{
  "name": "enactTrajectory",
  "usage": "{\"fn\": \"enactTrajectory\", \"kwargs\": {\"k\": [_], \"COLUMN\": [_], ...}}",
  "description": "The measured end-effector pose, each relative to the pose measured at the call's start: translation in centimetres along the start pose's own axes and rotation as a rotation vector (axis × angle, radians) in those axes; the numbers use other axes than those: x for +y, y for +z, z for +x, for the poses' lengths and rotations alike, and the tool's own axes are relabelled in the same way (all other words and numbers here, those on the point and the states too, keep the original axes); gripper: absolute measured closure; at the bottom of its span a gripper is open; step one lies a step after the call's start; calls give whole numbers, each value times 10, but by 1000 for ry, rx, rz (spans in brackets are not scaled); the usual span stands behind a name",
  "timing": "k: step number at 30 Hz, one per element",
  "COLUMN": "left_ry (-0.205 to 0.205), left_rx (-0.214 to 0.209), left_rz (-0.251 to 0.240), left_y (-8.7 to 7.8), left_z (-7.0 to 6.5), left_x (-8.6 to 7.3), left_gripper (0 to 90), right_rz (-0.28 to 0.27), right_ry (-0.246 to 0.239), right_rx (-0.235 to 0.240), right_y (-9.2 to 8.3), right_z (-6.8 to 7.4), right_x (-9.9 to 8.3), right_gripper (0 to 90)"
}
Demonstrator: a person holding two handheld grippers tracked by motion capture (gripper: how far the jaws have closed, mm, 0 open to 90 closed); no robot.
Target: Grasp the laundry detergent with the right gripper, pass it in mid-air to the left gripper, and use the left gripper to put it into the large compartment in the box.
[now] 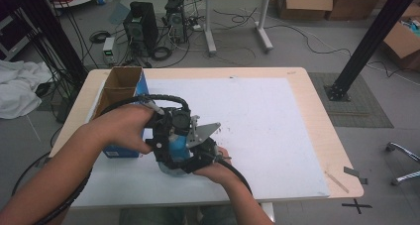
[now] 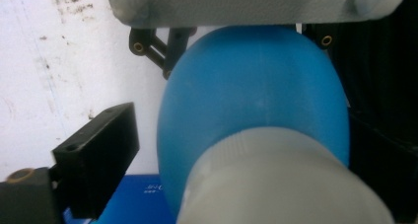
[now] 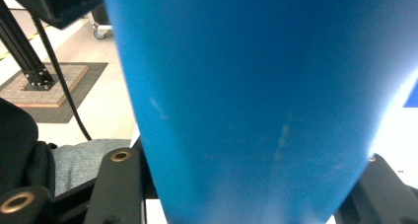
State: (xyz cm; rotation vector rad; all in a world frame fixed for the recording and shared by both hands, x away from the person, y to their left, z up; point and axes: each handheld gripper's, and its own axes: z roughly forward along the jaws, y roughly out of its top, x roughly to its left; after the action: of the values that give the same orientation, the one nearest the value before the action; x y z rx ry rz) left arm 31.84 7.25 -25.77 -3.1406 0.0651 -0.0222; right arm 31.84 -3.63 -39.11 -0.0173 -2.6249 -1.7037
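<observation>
A blue bottle [image 1: 177, 146] is held low over the white mat, between two hand-held grippers near the table's front. In the left gripper view its blue body [image 2: 256, 95] bulges away from a white cap [image 2: 276, 184] close to the camera. My left gripper [image 1: 168, 128] comes at it from the cap end; one of its fingers [image 2: 96, 160] stands a small gap off the cap, and the other is hidden. My right gripper [image 1: 195, 153] is shut on the bottle's body [image 3: 256, 95], with its fingers [image 3: 118, 184] pressed to both sides.
An open cardboard box [image 1: 121, 86] with a blue side stands at the table's left, just behind the left hand. The white mat [image 1: 267, 131] covers most of the wooden table [image 1: 322, 136]. Computers, cables and boxes sit on the floor beyond.
</observation>
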Motion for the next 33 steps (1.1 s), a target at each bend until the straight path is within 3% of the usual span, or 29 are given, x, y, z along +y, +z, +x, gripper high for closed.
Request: {"fn": "enactTrajectory", "kwargs": {"k": [5, 22, 33], "left_ry": [2, -2, -9], "left_rx": [4, 19, 23], "left_rz": [-2, 10, 24], "left_y": [0, -4, -2], "left_z": [0, -2, -2], "left_x": [1, 2, 1], "left_gripper": [154, 236, 249], "right_rz": [-1, 2, 6], "right_ry": [4, -16, -23], "right_rx": [-5, -13, -14], "right_y": [0, 1, 2], "right_z": [-1, 0, 0], "right_x": [-1, 1, 1], "right_gripper": [441, 446, 449]}}
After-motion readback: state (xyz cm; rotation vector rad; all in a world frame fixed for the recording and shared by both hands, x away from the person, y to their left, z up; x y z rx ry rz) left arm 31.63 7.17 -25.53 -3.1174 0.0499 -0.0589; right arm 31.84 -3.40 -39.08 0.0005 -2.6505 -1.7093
